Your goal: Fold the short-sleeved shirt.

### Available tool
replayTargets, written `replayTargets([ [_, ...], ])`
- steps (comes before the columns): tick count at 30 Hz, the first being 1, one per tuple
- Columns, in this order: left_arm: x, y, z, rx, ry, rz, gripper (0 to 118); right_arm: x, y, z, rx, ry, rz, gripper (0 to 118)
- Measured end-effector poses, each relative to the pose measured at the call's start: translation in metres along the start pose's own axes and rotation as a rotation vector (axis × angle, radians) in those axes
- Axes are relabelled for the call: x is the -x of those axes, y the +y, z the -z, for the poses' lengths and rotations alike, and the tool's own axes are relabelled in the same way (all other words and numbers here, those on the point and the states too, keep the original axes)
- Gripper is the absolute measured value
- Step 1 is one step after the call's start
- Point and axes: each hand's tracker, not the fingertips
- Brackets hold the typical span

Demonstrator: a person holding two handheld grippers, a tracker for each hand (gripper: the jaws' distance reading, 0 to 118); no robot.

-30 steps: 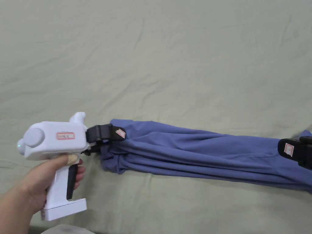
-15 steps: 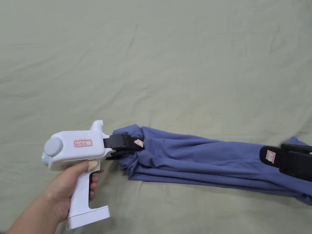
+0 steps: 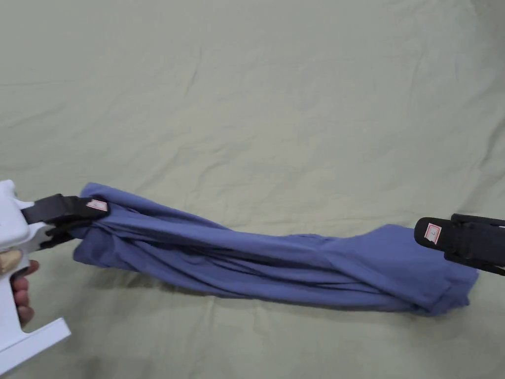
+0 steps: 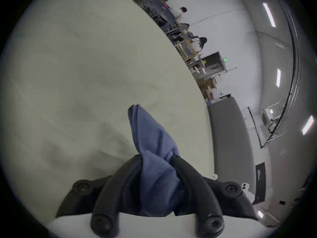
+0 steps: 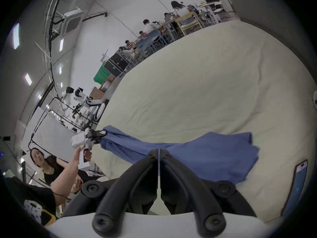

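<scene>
The blue short-sleeved shirt (image 3: 271, 261) is bunched into a long band stretched across the pale green sheet (image 3: 246, 98). My left gripper (image 3: 93, 214) is shut on the shirt's left end; in the left gripper view, blue cloth (image 4: 151, 138) fills the gap in the left gripper (image 4: 157, 157). My right gripper (image 3: 424, 234) pinches the upper edge of the right end, whose corner droops below it. In the right gripper view the right gripper (image 5: 158, 149) has its jaws pressed together where the shirt (image 5: 214, 155) narrows. The left gripper (image 5: 103, 133) shows farther off.
The sheet covers a wide soft surface with shallow wrinkles. A phone (image 5: 298, 181) lies on it near the right gripper. Beyond the far edge are desks with seated people (image 5: 149, 25), a white robot (image 5: 85, 101) and a green bin (image 5: 101, 75).
The shirt is drawn out longer between the two grippers, with the left gripper farther left in the picture. The shirt's right end, cut off by the frame edge before, now shows whole under the right gripper.
</scene>
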Motion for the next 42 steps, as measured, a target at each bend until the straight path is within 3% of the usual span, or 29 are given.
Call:
replayTargets([
  [6, 0.014, 0.022, -0.030, -0.079, 0.221, 0.033, 18, 0.016, 0.006, 0.007, -0.002, 0.008, -0.057, 4],
  [10, -0.034, -0.018, -0.016, -0.065, 0.148, 0.090, 18, 0.020, 0.003, 0.010, 0.012, -0.007, -0.074, 4],
  [14, -0.104, -0.081, 0.038, 0.066, -0.005, 0.222, 18, 0.020, 0.001, 0.011, 0.018, 0.002, -0.054, 4],
  [17, -0.135, -0.134, 0.103, 0.202, 0.120, 0.385, 18, 0.020, 0.000, 0.011, 0.020, -0.012, -0.056, 4],
  [21, -0.128, -0.185, 0.172, 0.275, 0.246, 0.492, 18, 0.020, 0.000, 0.005, 0.023, -0.019, -0.054, 4],
  [24, -0.111, -0.198, 0.184, 0.189, 0.246, 0.572, 30, 0.018, 0.001, 0.004, 0.025, -0.021, -0.045, 4],
  [25, -0.114, -0.198, 0.175, 0.176, 0.228, 0.545, 42, 0.017, 0.001, 0.004, 0.025, -0.021, -0.046, 4],
  [26, -0.114, -0.191, 0.170, 0.201, 0.189, 0.507, 61, 0.017, 0.002, 0.005, 0.026, -0.021, -0.049, 4],
  [28, -0.112, -0.176, 0.152, 0.286, 0.061, 0.411, 115, 0.015, 0.002, 0.007, 0.028, -0.018, -0.052, 4],
  [30, -0.121, -0.161, 0.123, 0.288, 0.000, 0.350, 118, 0.014, 0.002, 0.009, 0.031, -0.010, -0.053, 4],
  [33, -0.120, -0.137, 0.071, 0.059, -0.025, 0.322, 118, 0.012, 0.002, 0.008, 0.019, 0.005, -0.045, 4],
  [36, -0.102, -0.116, 0.062, -0.072, 0.163, 0.413, 106, 0.007, 0.001, 0.007, 0.016, 0.018, -0.015, 4],
  [37, -0.104, -0.117, 0.067, -0.032, 0.268, 0.446, 73, 0.006, 0.001, 0.007, 0.019, 0.019, -0.011, 4],
  [38, -0.100, -0.121, 0.080, -0.002, 0.327, 0.483, 14, 0.005, 0.000, 0.008, 0.025, 0.012, -0.013, 4],
  [39, -0.096, -0.128, 0.085, -0.007, 0.352, 0.515, 0, 0.005, -0.001, 0.008, 0.032, 0.002, -0.016, 4],
  [41, -0.092, -0.147, 0.112, 0.169, 0.194, 0.527, 0, 0.005, -0.002, 0.007, 0.038, -0.032, -0.026, 4],
  [42, -0.096, -0.161, 0.123, 0.216, 0.195, 0.531, 0, 0.005, -0.002, 0.007, 0.038, -0.035, -0.026, 4],
])
